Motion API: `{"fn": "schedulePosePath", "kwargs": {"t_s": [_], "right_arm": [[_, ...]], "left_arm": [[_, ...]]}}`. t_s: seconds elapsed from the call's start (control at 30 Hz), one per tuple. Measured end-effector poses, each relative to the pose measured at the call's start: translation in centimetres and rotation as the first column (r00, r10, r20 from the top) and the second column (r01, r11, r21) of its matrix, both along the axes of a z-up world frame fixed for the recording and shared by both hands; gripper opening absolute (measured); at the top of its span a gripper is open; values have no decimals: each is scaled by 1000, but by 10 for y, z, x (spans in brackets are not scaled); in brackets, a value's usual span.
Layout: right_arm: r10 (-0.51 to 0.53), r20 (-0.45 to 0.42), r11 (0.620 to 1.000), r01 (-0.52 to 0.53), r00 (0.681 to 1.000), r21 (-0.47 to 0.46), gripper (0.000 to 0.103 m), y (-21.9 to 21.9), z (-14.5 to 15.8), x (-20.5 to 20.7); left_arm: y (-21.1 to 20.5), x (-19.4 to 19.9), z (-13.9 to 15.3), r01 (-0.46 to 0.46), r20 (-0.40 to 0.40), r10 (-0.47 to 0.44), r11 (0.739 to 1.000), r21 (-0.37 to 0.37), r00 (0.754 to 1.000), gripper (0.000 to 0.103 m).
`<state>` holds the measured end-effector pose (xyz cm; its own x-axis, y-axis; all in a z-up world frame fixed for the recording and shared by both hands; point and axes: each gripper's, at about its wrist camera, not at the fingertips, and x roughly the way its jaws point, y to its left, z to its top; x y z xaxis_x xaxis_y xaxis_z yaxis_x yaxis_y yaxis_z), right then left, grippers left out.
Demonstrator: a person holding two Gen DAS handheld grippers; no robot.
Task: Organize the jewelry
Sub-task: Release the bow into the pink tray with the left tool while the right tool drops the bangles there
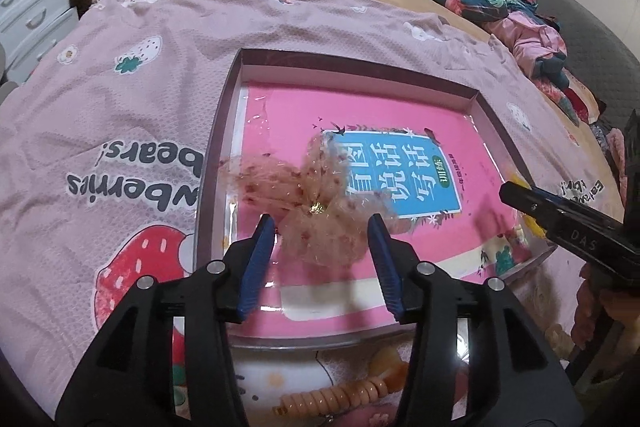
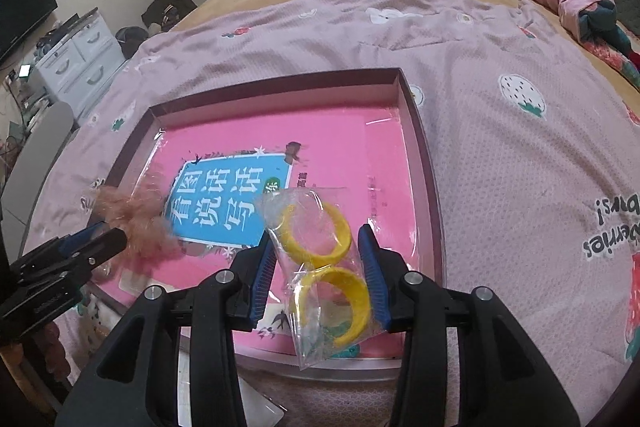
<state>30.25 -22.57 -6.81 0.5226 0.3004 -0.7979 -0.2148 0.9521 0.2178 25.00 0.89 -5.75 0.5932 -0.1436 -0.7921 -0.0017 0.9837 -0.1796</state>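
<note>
— Blue pads on my left tongs [image 1: 322, 223] stand apart, so the fluffy pink hair bow [image 1: 316, 199] drops into the box [image 1: 218, 131].

— And your right tongs [image 2: 316, 239]?

— They sit beside the bag of yellow bangles [image 2: 324, 259]. I can't tell if they pinch it. It hangs over the pink book [image 2: 384, 155] in the box on the bed [image 2: 520, 167].

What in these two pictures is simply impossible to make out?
- Pink mesh bow, left view: motion-blurred, so whether the left gripper touches it is unclear.
- Bag of yellow rings, right view: whether the right gripper presses it; crinkled plastic hides this.
- Coiled hair tie, left view: half hidden behind the gripper body.
- Book in the box: small print unreadable.
</note>
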Motion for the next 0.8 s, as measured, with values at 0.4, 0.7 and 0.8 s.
{"fn": "schedulePosePath", "kwargs": {"t_s": [0.4, 0.7, 0.8], "right_arm": [[-34, 150, 999, 30, 988, 28, 83, -22, 51, -49], [-36, 286, 998, 19, 958, 65, 89, -36, 105, -93], [-35, 311, 997, 11, 950, 80, 90, -40, 118, -105]], "left_arm": [[7, -29, 31, 3, 52, -3, 1000, -1, 999, 67], [13, -66, 81, -9, 164, 9, 1000, -2, 986, 87], [12, -79, 95, -5, 197, 5, 1000, -3, 980, 90]]}}
